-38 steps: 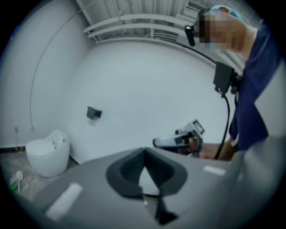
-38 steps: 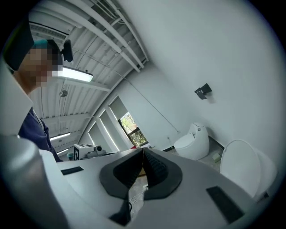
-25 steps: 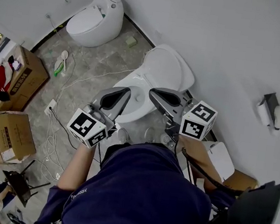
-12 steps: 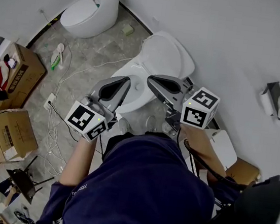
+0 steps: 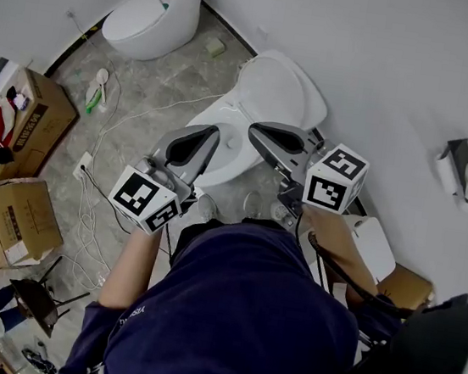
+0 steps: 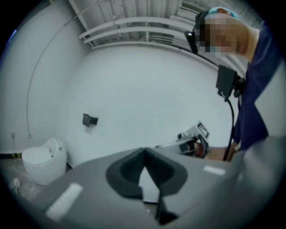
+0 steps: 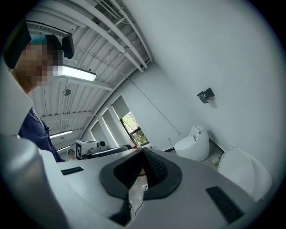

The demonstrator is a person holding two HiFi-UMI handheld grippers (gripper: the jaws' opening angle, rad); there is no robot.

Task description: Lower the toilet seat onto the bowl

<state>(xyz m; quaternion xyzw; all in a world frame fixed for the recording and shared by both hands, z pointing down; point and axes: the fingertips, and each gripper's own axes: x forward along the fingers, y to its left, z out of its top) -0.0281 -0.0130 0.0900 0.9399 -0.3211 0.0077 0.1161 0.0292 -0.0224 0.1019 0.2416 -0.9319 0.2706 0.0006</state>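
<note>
I count two toilets. The near one has its bowl [image 5: 213, 149] just past my tips and its toilet seat [image 5: 281, 90] standing upright against the wall behind the bowl, not lowered. I can't tell the seat apart from the lid. The second toilet [image 5: 149, 17] sits closed, well apart along the same wall. Both grippers are up, side by side over the near bowl and short of the seat. The left gripper [image 5: 213, 135] has its jaws pressed together on nothing, and the right gripper [image 5: 255, 130] is likewise pressed together and empty. Two cardboard boxes [image 5: 42, 118] [image 5: 20, 218] stand on the floor to the left, with loose white cables [image 5: 100, 198] trailing between them and the bowl. One paper-roll holder [image 5: 461, 182] hangs on the wall to the right. In the head view, the person's dark blue top [image 5: 242, 320] covers the floor in front of the bowl.
</note>
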